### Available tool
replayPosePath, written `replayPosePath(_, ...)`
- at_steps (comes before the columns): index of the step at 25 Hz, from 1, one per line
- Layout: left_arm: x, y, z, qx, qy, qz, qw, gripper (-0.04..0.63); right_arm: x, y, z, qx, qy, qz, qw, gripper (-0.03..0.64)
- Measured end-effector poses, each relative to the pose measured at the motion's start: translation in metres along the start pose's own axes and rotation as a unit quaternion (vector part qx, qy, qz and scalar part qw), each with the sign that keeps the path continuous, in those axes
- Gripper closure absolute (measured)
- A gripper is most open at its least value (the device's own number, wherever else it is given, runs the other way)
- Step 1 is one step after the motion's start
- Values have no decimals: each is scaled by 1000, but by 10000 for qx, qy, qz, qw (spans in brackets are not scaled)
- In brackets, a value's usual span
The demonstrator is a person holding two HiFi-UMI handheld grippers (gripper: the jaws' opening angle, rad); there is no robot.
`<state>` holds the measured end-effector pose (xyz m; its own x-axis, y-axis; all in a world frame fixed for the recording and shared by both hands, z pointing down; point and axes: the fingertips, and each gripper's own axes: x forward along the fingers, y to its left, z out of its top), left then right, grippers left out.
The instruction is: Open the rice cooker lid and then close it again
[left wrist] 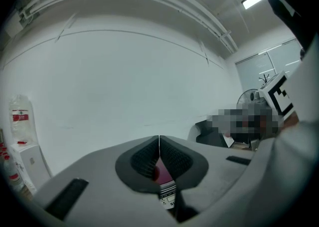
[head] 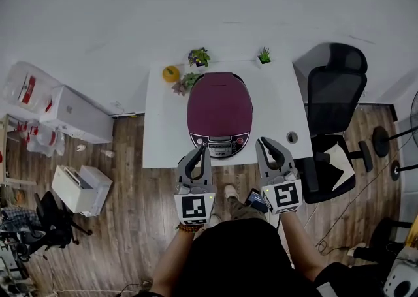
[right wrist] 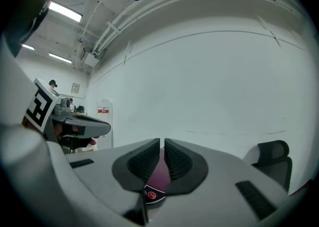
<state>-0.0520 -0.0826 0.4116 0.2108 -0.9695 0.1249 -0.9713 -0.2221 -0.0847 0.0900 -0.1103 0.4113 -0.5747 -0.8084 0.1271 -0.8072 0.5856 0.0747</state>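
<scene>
A maroon rice cooker (head: 219,112) with its lid down stands on a small white table (head: 160,132), its control panel (head: 221,142) facing me. My left gripper (head: 204,149) hovers at the table's near edge, just left of the panel, shut and empty. To the panel's right my right gripper (head: 260,141) is shut too, holding nothing. In the left gripper view the left gripper (left wrist: 159,143) shows a sliver of the cooker (left wrist: 165,173) behind its jaws. The right gripper (right wrist: 162,147) likewise frames the cooker (right wrist: 158,178) in the right gripper view.
Small potted plants (head: 198,57) and a yellow object (head: 170,73) sit at the table's far edge. A black office chair (head: 334,93) stands right of the table. A white box (head: 83,188) and bags (head: 39,136) lie on the wooden floor at left.
</scene>
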Motion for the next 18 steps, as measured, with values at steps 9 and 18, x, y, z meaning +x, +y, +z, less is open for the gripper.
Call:
replayPosePath(9, 18, 3, -3, 89, 133, 338, 9993, 569, 27, -8, -10, -56, 125, 505, 9986, 586)
replayPosePath(18, 5, 29, -24, 64, 304, 284, 9991, 571, 51, 22, -13, -117, 275, 551, 9980, 586)
